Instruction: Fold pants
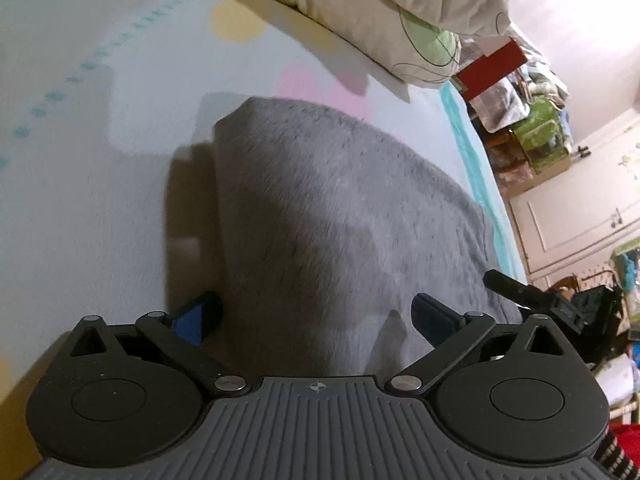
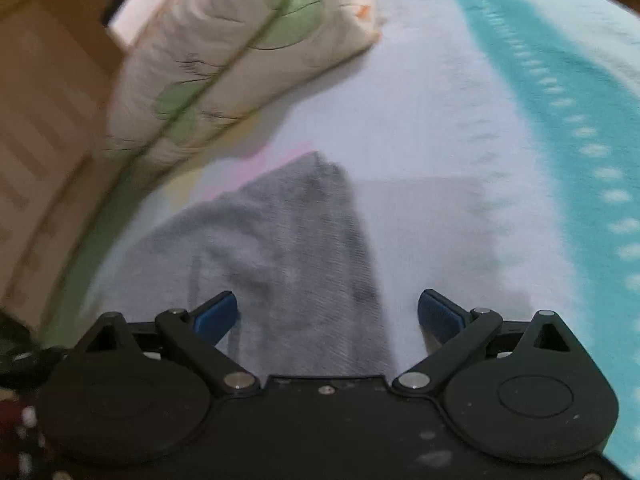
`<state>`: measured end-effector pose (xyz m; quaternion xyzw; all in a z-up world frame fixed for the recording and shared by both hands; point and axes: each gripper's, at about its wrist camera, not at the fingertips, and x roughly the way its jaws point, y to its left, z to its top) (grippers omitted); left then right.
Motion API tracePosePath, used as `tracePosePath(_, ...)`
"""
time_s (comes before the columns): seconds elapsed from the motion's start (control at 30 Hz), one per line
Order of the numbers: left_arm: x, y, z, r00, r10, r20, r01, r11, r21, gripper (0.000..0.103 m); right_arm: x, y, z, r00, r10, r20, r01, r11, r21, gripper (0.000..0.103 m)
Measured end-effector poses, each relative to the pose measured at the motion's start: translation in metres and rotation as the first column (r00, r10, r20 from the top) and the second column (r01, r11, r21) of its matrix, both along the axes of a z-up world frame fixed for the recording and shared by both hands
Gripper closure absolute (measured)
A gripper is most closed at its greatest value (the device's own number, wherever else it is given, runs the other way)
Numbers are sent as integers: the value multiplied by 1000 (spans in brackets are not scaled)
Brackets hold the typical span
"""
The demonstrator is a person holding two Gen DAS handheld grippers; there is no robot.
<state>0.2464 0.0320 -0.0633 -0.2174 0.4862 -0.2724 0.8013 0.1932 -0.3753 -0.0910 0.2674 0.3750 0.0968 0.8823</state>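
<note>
Both grippers hang low over the bed: left gripper point(image 1: 316, 316) and right gripper point(image 2: 328, 312) with jaws spread wide, nothing between the blue pads. Grey pants point(image 1: 340, 208) lie flat on the pale bedsheet point(image 1: 80, 140), short of the pillow point(image 1: 380, 12). Fleecy, limp, light cloth; likely best pinched at the near corners or side edges, since it will sag.

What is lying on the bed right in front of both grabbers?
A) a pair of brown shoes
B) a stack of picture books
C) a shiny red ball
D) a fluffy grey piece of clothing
D: both wrist views show fuzzy grey folded pants flat on the pale blue bedsheet, ahead of the wide-open left gripper and right gripper, which hold nothing.
</note>
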Motion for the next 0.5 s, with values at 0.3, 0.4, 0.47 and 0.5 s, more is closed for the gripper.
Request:
tracePosePath(0.3,23,-9,5,996,36,-87,-42,997,-71,82,12,20,5,1000,0,-26,2,998,63,69)
tracePosePath(0.4,6,-9,24,1000,16,9,-16,1000,-8,83,1,39,34,1000,5,10,-5,1000,-2,70)
tracePosePath(0.47,-3,1,38,999,12,31,-12,1000,-9,83,-6,53,59,999,19,46,-18,1000,-17,71)
tracePosePath(0.5,-6,7,47,999,18,31,-17,1000,-15,83,-9,61,72,998,28,62,-27,1000,-14,71)
